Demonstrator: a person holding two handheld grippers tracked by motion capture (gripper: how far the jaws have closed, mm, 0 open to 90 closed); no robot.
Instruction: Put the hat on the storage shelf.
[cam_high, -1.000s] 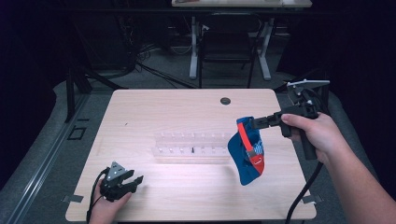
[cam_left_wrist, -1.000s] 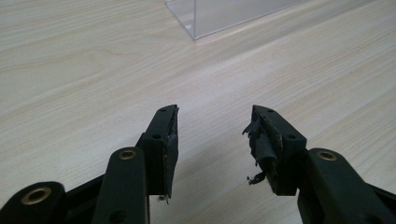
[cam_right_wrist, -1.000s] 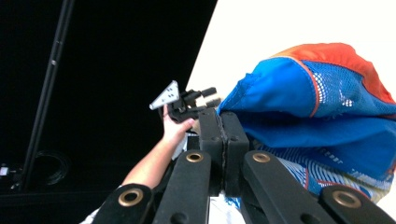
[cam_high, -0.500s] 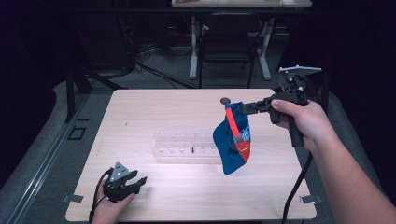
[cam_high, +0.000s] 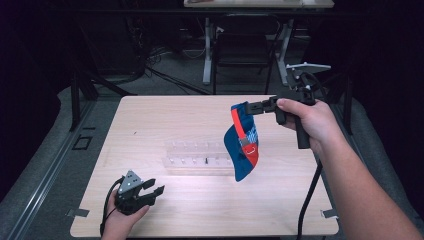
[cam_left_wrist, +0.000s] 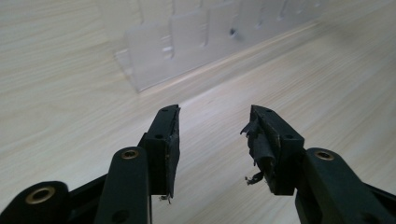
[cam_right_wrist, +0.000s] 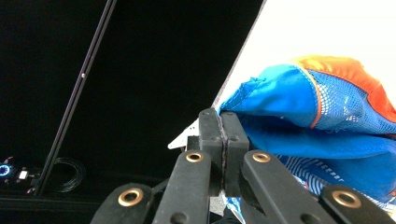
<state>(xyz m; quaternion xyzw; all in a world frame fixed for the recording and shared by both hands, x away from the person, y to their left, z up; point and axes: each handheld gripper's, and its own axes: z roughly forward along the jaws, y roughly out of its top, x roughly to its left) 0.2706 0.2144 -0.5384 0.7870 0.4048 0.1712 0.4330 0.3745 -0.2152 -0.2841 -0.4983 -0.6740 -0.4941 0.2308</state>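
Observation:
A blue cap (cam_high: 242, 145) with orange trim and a mesh panel hangs in the air over the right end of a clear plastic rack (cam_high: 197, 156). My right gripper (cam_high: 254, 108) is shut on the cap's edge; in the right gripper view its jaws (cam_right_wrist: 223, 114) pinch the blue fabric (cam_right_wrist: 317, 112). My left gripper (cam_high: 152, 187) hovers low near the table's front left corner. Its jaws (cam_left_wrist: 215, 119) stand open with nothing between them, and they have just been closing slightly. They point toward the rack (cam_left_wrist: 187, 42).
The light wooden table (cam_high: 165, 115) has bare surface around the rack. Behind the table, on the dark floor, stand metal desk legs (cam_high: 207, 50) and a chair. A cable (cam_high: 307, 200) trails from the right gripper along the forearm.
The right gripper has carried the cap up and to the left, from the table's right side to above the rack's right end. The left gripper has lifted a little.

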